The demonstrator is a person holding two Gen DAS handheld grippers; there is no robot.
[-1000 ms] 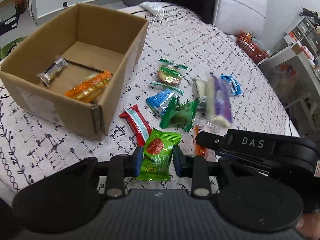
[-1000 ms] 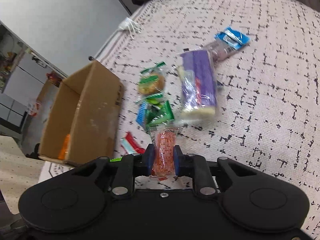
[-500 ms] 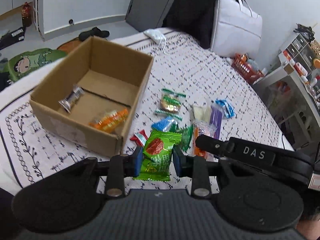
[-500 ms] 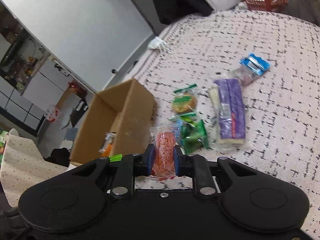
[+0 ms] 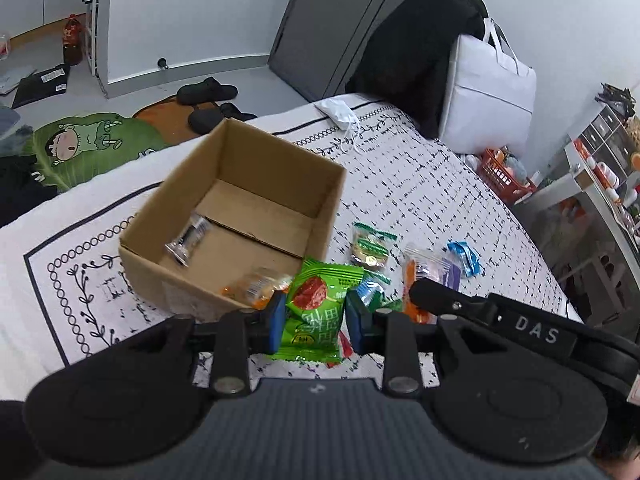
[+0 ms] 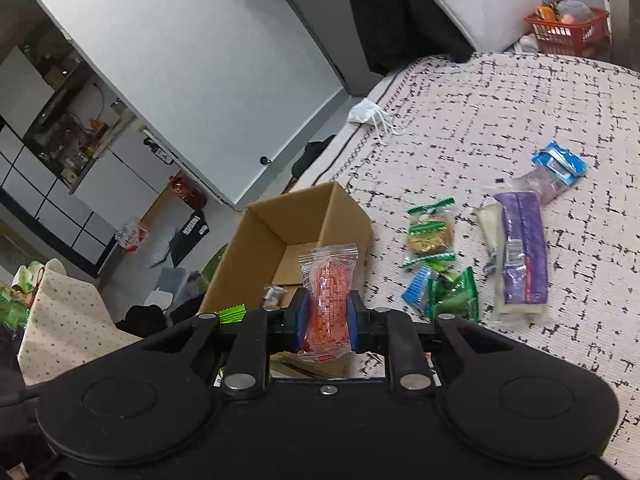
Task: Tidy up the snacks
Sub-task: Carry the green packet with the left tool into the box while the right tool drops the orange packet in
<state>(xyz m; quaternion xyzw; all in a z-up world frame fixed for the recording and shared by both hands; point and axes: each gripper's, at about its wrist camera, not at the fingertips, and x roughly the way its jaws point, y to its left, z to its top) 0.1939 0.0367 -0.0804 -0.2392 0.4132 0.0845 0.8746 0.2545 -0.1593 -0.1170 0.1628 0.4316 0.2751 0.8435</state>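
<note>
A: Snacks are half sorted: a silver bar (image 5: 188,239) and an orange packet (image 5: 256,286) lie inside the cardboard box (image 5: 328,200), while the rest sit on the bed (image 6: 520,120) just beside the box

B: And the fingers?

A: Left gripper (image 5: 314,322) is clamped on a green snack packet (image 5: 316,312) near the box's front corner. Right gripper (image 6: 326,322) pinches an orange snack packet (image 6: 328,304) at the box's rim

B: So it looks like the carrying step. Next, I'd judge, each packet needs to be over the box opening before the fingers part
</note>
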